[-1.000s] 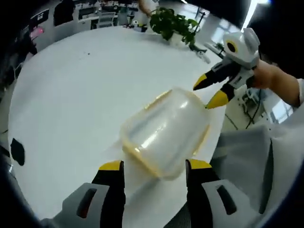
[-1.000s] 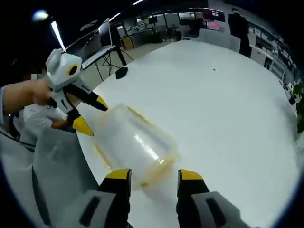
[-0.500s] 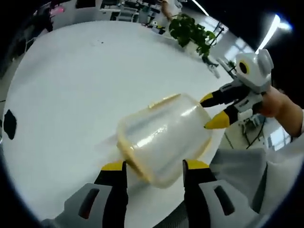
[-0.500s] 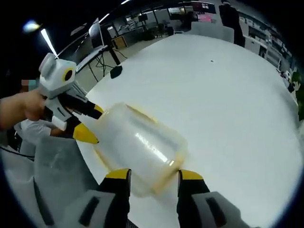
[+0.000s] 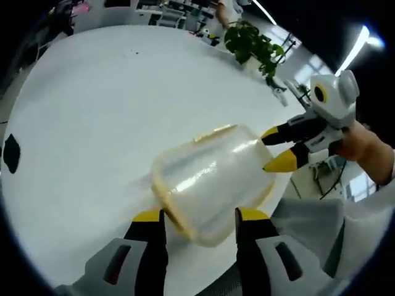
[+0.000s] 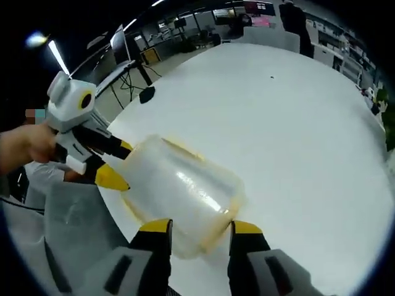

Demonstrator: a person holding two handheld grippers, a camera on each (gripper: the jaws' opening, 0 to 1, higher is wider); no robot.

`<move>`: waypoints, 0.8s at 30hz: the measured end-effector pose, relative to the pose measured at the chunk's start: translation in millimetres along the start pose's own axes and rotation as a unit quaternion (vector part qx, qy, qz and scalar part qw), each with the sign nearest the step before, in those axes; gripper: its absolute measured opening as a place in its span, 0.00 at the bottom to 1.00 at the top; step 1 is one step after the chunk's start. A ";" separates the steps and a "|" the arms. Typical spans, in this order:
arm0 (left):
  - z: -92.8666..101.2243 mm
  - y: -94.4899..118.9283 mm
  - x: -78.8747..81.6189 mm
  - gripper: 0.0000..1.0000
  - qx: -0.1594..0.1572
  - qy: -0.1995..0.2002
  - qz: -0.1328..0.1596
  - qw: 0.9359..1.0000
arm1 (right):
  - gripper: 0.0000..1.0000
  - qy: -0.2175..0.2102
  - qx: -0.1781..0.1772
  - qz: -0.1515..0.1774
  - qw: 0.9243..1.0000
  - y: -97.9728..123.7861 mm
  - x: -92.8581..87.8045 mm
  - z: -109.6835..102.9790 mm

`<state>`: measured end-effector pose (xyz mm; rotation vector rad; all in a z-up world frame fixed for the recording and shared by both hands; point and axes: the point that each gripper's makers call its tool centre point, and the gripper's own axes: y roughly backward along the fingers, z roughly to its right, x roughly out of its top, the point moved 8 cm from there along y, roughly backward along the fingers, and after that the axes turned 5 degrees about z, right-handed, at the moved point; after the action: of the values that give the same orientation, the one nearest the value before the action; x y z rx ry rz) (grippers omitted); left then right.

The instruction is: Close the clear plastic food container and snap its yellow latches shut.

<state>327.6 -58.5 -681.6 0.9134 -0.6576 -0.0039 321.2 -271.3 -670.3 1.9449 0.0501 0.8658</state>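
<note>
A large white round worktop (image 5: 92, 111) is seen in both views, and the clear plastic food container (image 5: 213, 179) is set on it close to the edge nearest the person. The container is a rounded rectangular box with a yellowish rim and latches; whether those latches are snapped cannot be told from the blurred plastic. In the left gripper view, the left tongs (image 5: 197, 217) are held spread, with their yellow-tipped jaws on either side of the container's near end, apparently just beside it rather than pinching it. At the container's far end in that view, the right tongs (image 5: 279, 149) are seen with their yellow tips parted and placed against or just beside the container's corner; contact cannot be confirmed. In the right gripper view, the container (image 6: 179, 194) is framed between the spread right tongs (image 6: 199, 227), while the left tongs (image 6: 117, 165) are seen at its opposite end, with a hand (image 6: 24, 145) on the handle. A potted green plant (image 5: 250, 42) is placed beyond the container at the worktop's far edge. A small dark speck (image 6: 271, 77) is noted on the worktop well apart from the container.
</note>
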 end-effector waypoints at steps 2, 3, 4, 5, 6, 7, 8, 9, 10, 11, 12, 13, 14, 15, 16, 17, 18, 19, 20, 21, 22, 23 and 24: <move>-0.4 -0.8 0.1 0.40 0.000 0.013 0.008 1.000 | 0.33 -0.009 -0.001 -0.004 1.000 -0.8 -0.1 -1.1; 1.1 -3.5 -5.8 0.37 0.005 0.062 -0.009 0.998 | 0.33 -0.004 -0.001 -0.002 1.000 -2.7 2.7 -3.9; -0.7 -7.6 -1.9 0.36 -0.002 0.056 0.012 0.998 | 0.33 -0.007 -0.003 -0.018 1.000 -0.5 0.8 -5.3; -3.3 -8.7 -2.2 0.37 0.001 0.029 0.005 1.000 | 0.33 -0.007 -0.003 -0.017 1.000 -2.2 1.7 -4.6; -0.6 -6.8 -2.3 0.37 0.005 0.023 0.006 1.000 | 0.33 -0.005 -0.003 -0.019 1.000 -2.0 1.6 -4.8; -0.3 -4.1 -2.0 0.37 0.003 0.027 0.008 1.000 | 0.33 -0.003 -0.001 -0.020 1.000 -2.1 1.8 -4.0; -1.7 -4.5 -2.4 0.38 0.002 0.027 0.010 1.000 | 0.33 -0.003 0.002 -0.018 1.000 -1.3 1.5 -2.7; -0.2 -2.3 -2.5 0.38 0.002 0.033 0.014 0.999 | 0.33 -0.007 0.003 -0.017 1.000 -0.8 1.2 -2.3; 0.1 -2.2 -2.0 0.38 0.001 0.031 0.013 0.999 | 0.33 -0.007 0.003 -0.016 1.000 -0.7 1.2 -3.1; -2.6 -2.6 -0.5 0.39 0.001 0.033 0.012 0.999 | 0.34 -0.005 0.002 -0.015 1.000 -1.6 1.5 -3.0; -3.4 -2.9 -0.1 0.39 0.003 0.037 0.016 0.999 | 0.34 -0.006 0.001 -0.014 1.000 -1.7 1.6 -2.8; -1.8 -2.5 -1.0 0.39 0.003 0.040 0.016 0.999 | 0.34 -0.009 0.000 -0.014 1.000 -1.9 1.8 -3.0; -1.6 -2.5 -0.9 0.40 0.001 0.038 0.018 0.999 | 0.34 -0.007 -0.001 -0.015 1.000 -1.8 2.1 -3.0; -2.0 -2.3 -1.1 0.40 0.001 0.038 0.018 0.999 | 0.35 -0.007 0.000 -0.014 1.000 -2.2 2.1 -2.3; -2.3 -2.1 -1.5 0.40 0.000 0.041 0.021 0.999 | 0.35 -0.013 0.001 -0.011 1.000 -2.5 2.3 -0.7; -2.3 -2.0 -1.7 0.40 0.000 0.042 0.022 0.999 | 0.35 -0.014 0.001 -0.011 1.000 -2.2 2.1 -1.2; -2.2 -1.7 -2.2 0.40 0.000 0.042 0.025 0.999 | 0.35 -0.010 0.000 -0.009 1.000 -2.0 2.3 -1.7; -2.1 -1.5 -2.8 0.41 -0.001 0.042 0.027 0.999 | 0.35 -0.009 -0.001 -0.008 1.000 -2.0 2.0 -2.3; -2.4 -1.2 -3.9 0.41 -0.009 0.030 0.029 0.999 | 0.35 -0.008 -0.002 -0.006 1.000 -2.0 2.6 -2.1; -2.6 -0.6 -4.6 0.41 -0.011 0.025 0.031 0.999 | 0.35 -0.005 -0.002 -0.006 1.000 -2.2 2.7 -1.8; -3.1 -0.6 -4.7 0.41 -0.011 0.029 0.030 0.999 | 0.36 0.001 -0.002 -0.006 1.000 -2.4 3.6 -1.0; -3.1 -0.4 -4.4 0.41 -0.013 0.023 0.030 0.999 | 0.36 0.003 -0.002 -0.005 1.000 -2.1 3.6 -1.3; -2.8 0.9 -4.5 0.41 -0.013 0.014 0.031 0.999 | 0.35 0.003 -0.001 -0.007 1.000 -1.9 3.7 -1.5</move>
<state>325.3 -54.7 -684.6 0.8662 -0.6577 0.0565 323.7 -267.7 -669.4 1.9390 0.0672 0.8614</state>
